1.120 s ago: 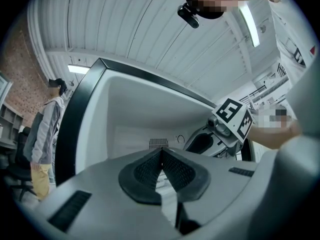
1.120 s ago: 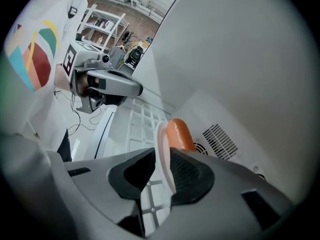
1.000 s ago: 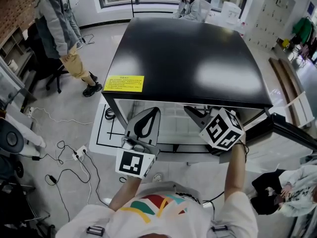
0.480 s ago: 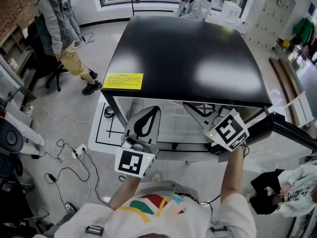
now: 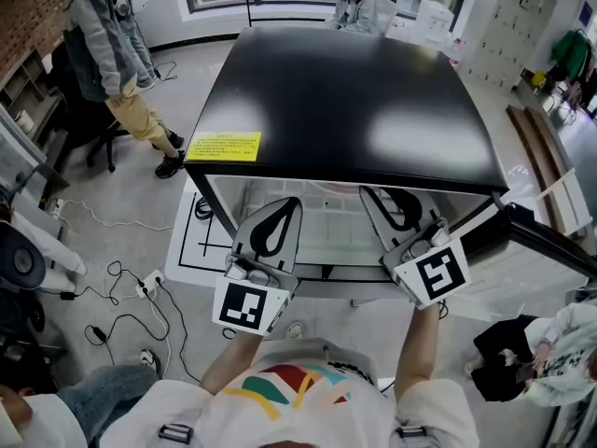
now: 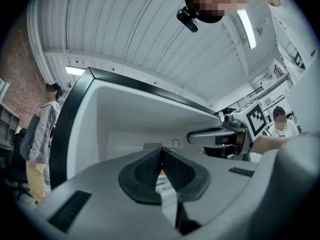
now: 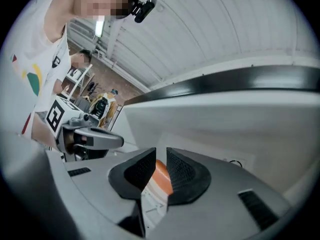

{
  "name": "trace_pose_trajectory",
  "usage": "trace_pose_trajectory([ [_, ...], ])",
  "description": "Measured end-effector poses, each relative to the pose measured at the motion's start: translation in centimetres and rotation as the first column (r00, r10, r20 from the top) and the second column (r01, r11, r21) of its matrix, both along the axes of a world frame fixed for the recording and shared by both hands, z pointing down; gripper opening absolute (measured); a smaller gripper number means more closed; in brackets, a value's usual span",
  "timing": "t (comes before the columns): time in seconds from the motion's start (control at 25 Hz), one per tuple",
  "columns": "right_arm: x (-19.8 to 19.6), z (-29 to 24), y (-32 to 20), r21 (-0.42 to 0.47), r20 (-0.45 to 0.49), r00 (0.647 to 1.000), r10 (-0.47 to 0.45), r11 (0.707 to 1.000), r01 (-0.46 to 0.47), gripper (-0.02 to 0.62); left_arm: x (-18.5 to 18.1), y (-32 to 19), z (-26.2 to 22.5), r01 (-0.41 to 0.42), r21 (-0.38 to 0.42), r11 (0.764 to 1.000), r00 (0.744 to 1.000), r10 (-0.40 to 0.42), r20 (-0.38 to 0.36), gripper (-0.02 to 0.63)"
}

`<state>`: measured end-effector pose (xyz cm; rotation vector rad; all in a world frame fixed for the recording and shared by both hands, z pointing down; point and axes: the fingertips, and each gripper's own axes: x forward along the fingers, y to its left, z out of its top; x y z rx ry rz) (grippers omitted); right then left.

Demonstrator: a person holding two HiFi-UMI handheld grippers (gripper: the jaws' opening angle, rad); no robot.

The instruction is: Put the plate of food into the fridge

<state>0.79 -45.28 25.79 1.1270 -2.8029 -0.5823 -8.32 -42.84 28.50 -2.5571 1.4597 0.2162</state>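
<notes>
I look down on a black-topped fridge (image 5: 345,91) whose inside (image 5: 326,217) is white. Its door (image 5: 550,241) is swung out to the right. Both grippers point into the opening, side by side. My left gripper (image 5: 287,203) (image 6: 161,151) is shut, with nothing between its pads. My right gripper (image 5: 375,196) (image 7: 161,151) has its jaws a little apart. An orange piece of food (image 7: 162,176) shows through that gap, deeper in the fridge; a sliver of it (image 6: 161,173) also shows past the left jaws. The plate itself is hidden in the head view.
A person in a grey hoodie (image 5: 103,35) stands at the left by a chair. Another person (image 5: 354,3) sits behind the fridge. Cables and a power strip (image 5: 145,292) lie on the floor at the left. A seated person (image 5: 560,343) is at the lower right.
My right gripper has drawn back out of the fridge towards me and levelled off. The left gripper has stayed in place, and the person at the left has shifted a little.
</notes>
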Motion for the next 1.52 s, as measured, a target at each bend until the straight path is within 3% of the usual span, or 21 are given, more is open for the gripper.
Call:
trace_pose_trajectory([
  [0.2,2.1,-1.2,1.6,-0.004,0.199,0.968,0.151,0.988,-0.154,0.063,0.4,0.4,-0.2,-0.006,0.002,1.0,1.0,0.006,0.007,0.006],
  [0.36,3.3,-2.6,4.7,-0.034,0.446,0.885,0.132,0.991,-0.131,0.063,0.6,0.7,-0.6,-0.005,0.009,1.0,1.0,0.005,0.005,0.006],
  [0.52,5.0,-3.1,6.7,-0.043,0.549,0.821,0.158,0.986,-0.16,0.063,0.6,1.1,-0.8,0.015,0.013,1.0,1.0,-0.015,0.011,0.006],
  [0.84,6.2,-1.7,8.8,-0.086,0.574,0.781,0.246,0.967,-0.241,0.063,1.2,3.0,-1.1,0.022,0.025,0.999,1.0,-0.022,0.005,0.006],
  [1.0,6.2,-0.6,9.8,-0.09,0.52,0.797,0.307,0.948,-0.306,0.063,1.8,4.0,-0.8,0.02,0.02,1.0,1.0,-0.02,-0.002,0.006],
  [1.16,6.1,0.0,10.4,-0.087,0.484,0.818,0.312,0.947,-0.309,0.063,2.3,4.4,-0.8,0.018,0.027,0.999,1.0,-0.018,0.0,0.006],
  [1.4,6.8,0.2,10.9,-0.097,0.481,0.812,0.33,0.941,-0.325,0.062,3.0,5.4,-1.4,0.009,0.042,0.999,1.0,-0.009,0.002,0.006],
  [1.48,6.8,0.4,11.0,-0.099,0.468,0.813,0.346,0.935,-0.341,0.0,3.2,5.6,-1.3,0.008,0.042,0.999,1.0,-0.008,0.001,0.006],
  [1.52,6.8,0.6,11.0,-0.1,0.459,0.815,0.354,0.932,-0.349,-0.002,3.2,5.7,-1.3,0.009,0.04,0.999,1.0,-0.009,0.0,0.006],
])
